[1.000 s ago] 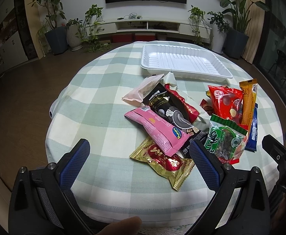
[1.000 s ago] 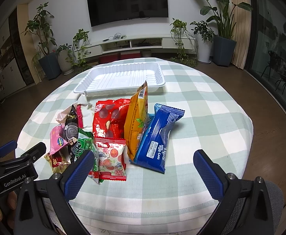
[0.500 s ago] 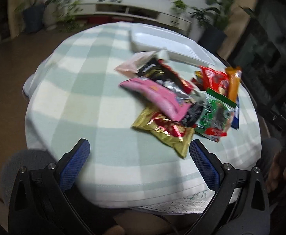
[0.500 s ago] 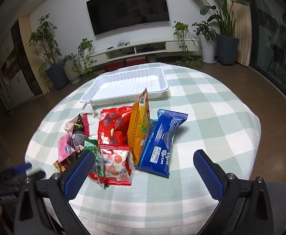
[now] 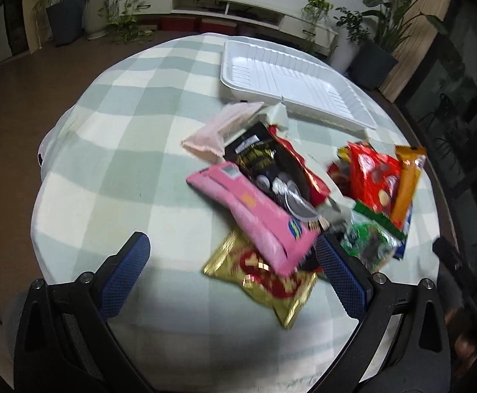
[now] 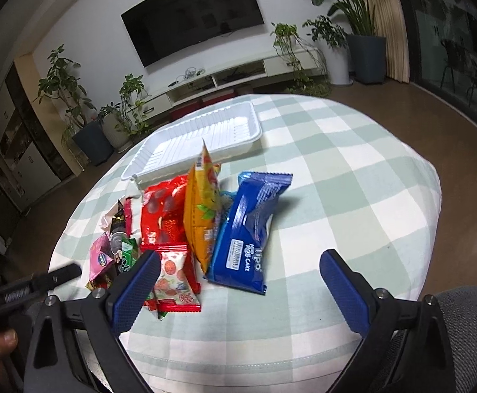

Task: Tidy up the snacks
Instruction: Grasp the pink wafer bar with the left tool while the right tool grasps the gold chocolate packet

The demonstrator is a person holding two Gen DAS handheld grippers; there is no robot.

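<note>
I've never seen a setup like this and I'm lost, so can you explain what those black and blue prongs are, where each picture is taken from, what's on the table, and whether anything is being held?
The prongs are the two fingers of hand-held grippers; a person carries one in each hand, with a wide-angle camera looking forward along the fingers. One picture comes from the left gripper, the other from the right gripper. The left gripper also shows at the left edge of the right camera's picture.

Both look at a round table under a green checked tablecloth. On it lies a loose pile of snack packets, among them a pink packet, a gold packet, an orange packet and a blue cake packet. Behind the pile sits a white tray with nothing in it.

Nothing is held: both grippers are open, fingers spread wide, in front of the pile.
</note>
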